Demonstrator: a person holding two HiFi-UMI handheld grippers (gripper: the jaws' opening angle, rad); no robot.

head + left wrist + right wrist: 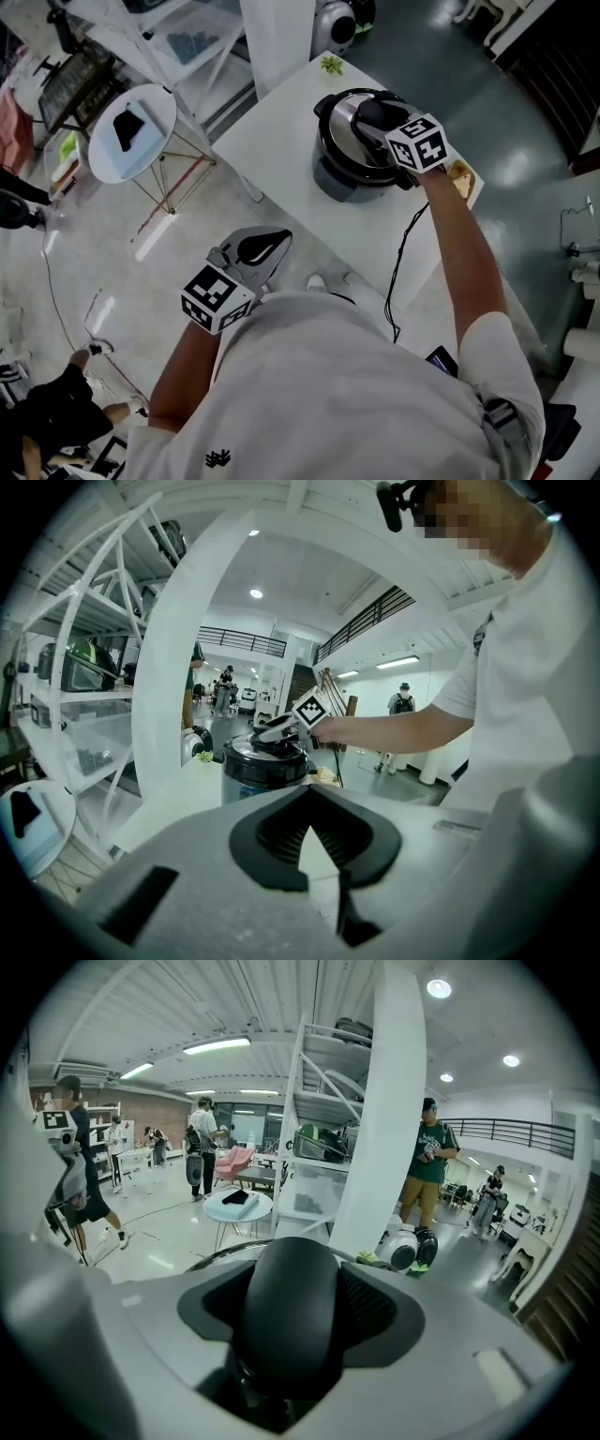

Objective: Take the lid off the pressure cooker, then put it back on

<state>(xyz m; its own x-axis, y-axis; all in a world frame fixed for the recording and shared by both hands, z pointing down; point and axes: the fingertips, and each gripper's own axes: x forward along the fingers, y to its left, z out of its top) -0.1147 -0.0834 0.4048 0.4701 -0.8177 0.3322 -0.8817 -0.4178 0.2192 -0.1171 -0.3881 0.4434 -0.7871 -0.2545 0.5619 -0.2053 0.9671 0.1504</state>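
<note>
Right gripper (375,114) jaws clamped on lid handle (286,1316), which filled the gap between them: likely grip for the lift. Lid (345,127) sat on pressure cooker (342,178), under jaws, on counter (272,141). Left gripper (272,246) jaws together, empty, cooker well ahead, kept clear.

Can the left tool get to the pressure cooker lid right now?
Likely yes, if it moves in: the left tool sits back by the person's body, nothing stands between it and the lid, though the right tool is clamped on the handle.
</note>
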